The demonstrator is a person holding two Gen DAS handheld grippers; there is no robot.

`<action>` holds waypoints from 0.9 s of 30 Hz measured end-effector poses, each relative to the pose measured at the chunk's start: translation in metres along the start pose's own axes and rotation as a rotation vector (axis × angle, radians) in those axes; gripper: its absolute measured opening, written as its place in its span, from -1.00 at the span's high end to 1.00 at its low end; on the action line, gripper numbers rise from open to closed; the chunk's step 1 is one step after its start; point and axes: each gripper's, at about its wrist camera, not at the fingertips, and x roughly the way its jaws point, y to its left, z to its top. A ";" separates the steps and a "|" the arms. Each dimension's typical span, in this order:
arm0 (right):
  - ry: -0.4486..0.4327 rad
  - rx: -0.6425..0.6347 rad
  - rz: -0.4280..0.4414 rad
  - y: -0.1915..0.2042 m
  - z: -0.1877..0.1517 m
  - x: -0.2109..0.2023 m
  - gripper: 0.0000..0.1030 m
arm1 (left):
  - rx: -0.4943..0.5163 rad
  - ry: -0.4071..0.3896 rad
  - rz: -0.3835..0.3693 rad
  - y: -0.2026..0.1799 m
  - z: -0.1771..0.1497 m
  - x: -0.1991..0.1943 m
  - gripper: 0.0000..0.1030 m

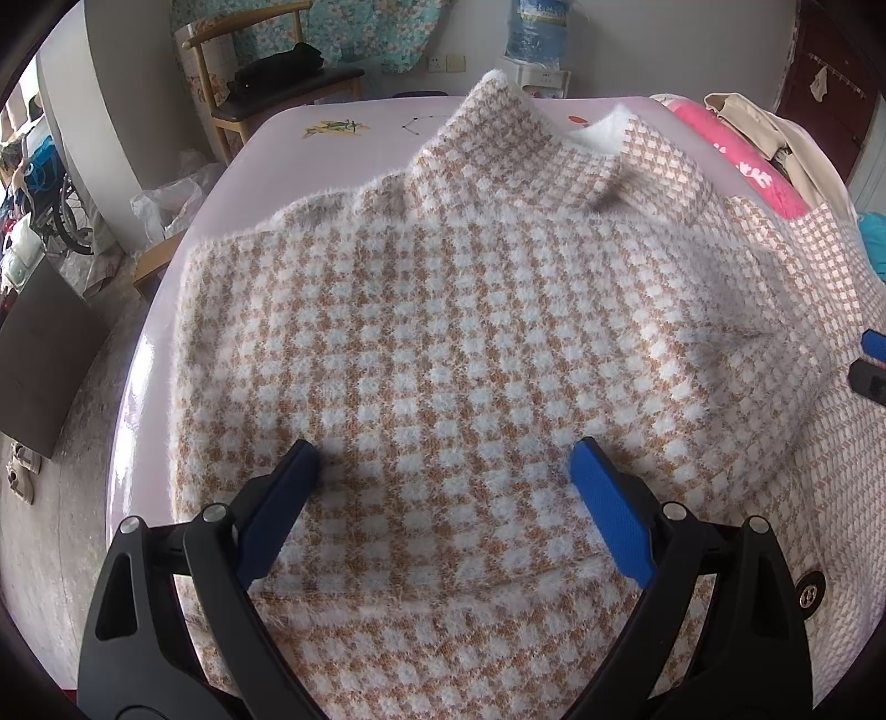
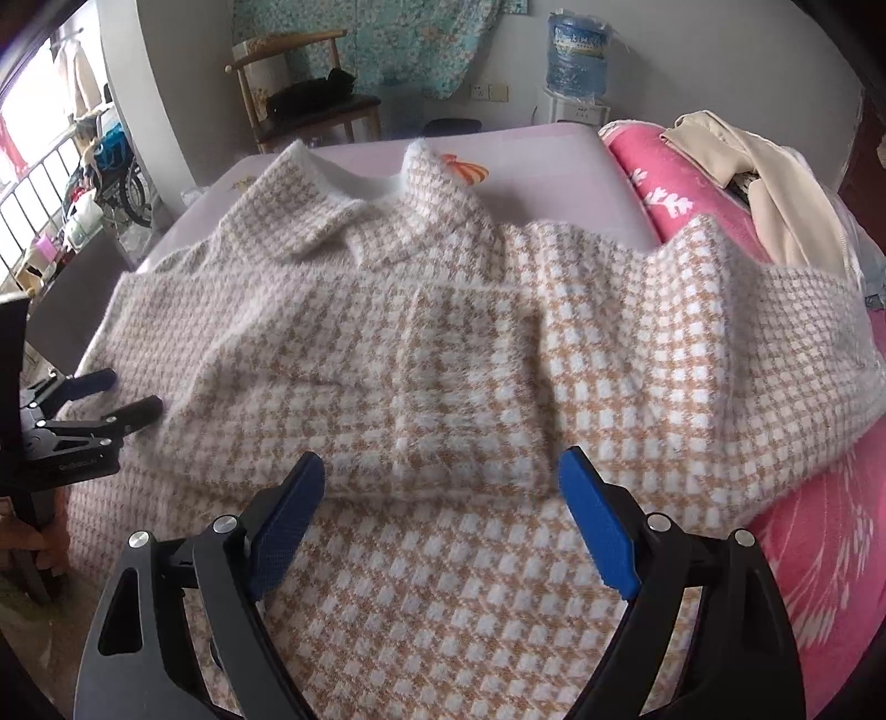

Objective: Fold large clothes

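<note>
A fuzzy tan-and-white checked garment (image 1: 470, 310) lies spread over the pale pink table (image 1: 288, 138), collar (image 1: 531, 144) at the far end. My left gripper (image 1: 446, 459) hovers over its near left part, open, nothing between the blue pads. In the right wrist view the same garment (image 2: 443, 360) shows a folded flap across its middle, and its right side drapes over pink bedding (image 2: 692, 194). My right gripper (image 2: 440, 471) stands open just above the cloth, holding nothing. The left gripper (image 2: 124, 396) appears at the left edge there, open too.
A wooden chair (image 1: 266, 77) with dark clothes stands behind the table, a water dispenser bottle (image 1: 537, 33) beside it. A beige garment (image 2: 747, 183) lies on the pink bedding at right. A person's hand (image 2: 22, 543) shows at the left edge.
</note>
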 end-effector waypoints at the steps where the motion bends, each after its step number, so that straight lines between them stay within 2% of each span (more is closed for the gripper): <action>1: -0.012 0.015 -0.003 -0.011 0.004 -0.007 -0.63 | 0.001 -0.001 0.000 0.000 0.000 0.000 -0.74; 6: -0.058 0.142 -0.125 -0.098 0.021 -0.039 -0.63 | 0.010 0.002 -0.007 0.000 -0.001 0.000 -0.74; 13: -0.076 0.483 -0.243 -0.253 0.025 -0.062 -0.63 | 0.014 0.009 -0.010 0.000 0.000 0.000 -0.75; 17: -0.075 0.671 -0.232 -0.324 0.019 -0.059 -0.63 | 0.015 0.012 -0.007 -0.002 0.000 0.000 -0.75; 21: -0.066 0.791 -0.195 -0.366 0.016 -0.043 -0.62 | 0.017 0.020 -0.006 -0.002 0.001 0.000 -0.76; 27: -0.049 0.959 -0.168 -0.410 0.003 -0.015 -0.36 | 0.017 0.033 -0.001 -0.002 0.001 0.000 -0.78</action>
